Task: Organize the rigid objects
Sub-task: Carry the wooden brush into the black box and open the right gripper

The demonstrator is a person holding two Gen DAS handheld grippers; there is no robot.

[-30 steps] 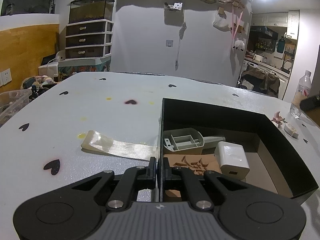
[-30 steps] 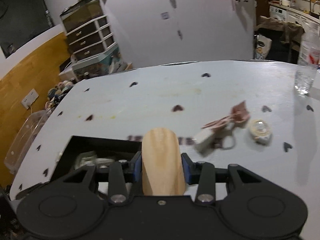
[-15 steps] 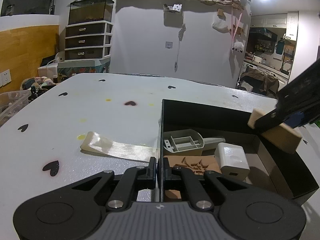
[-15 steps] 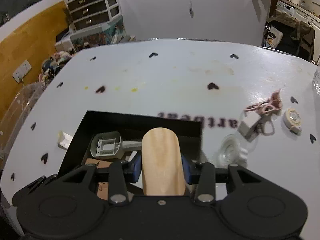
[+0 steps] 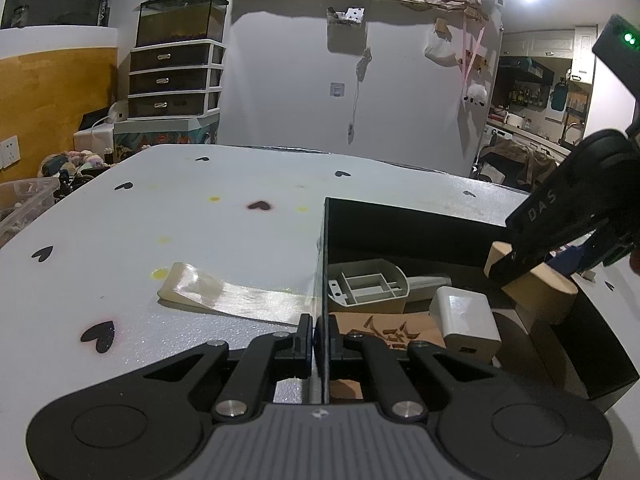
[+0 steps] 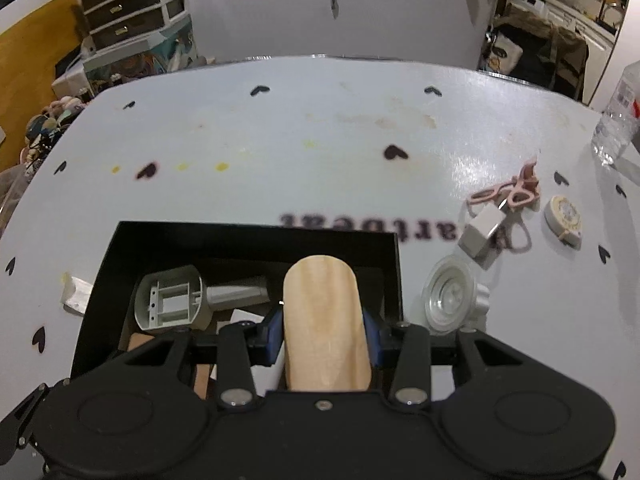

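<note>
A black open box (image 5: 400,232) lies on the white table. My left gripper (image 5: 320,336) is shut on its thin left wall. Inside lie a grey scoop (image 5: 368,288), a white charger (image 5: 466,320) and a brown card with small wooden pieces (image 5: 392,330). My right gripper (image 6: 323,336) is shut on a rounded wooden block (image 6: 324,320) and tilts down over the right part of the box (image 6: 248,236). In the left wrist view the block (image 5: 536,292) hangs just above the box's right side, with the right gripper (image 5: 520,256) around it. The scoop (image 6: 172,300) lies left of the block.
A glossy pale strip (image 5: 232,296) lies on the table left of the box. Right of the box are a clear round lid (image 6: 452,296), a white cube adapter (image 6: 480,234), pink scissors (image 6: 508,194), a round tape (image 6: 564,218) and a water bottle (image 6: 620,120).
My right gripper has carried the wooden block from over the bare table to above the box and lower, coming into the left wrist view. The left gripper has stayed put.
</note>
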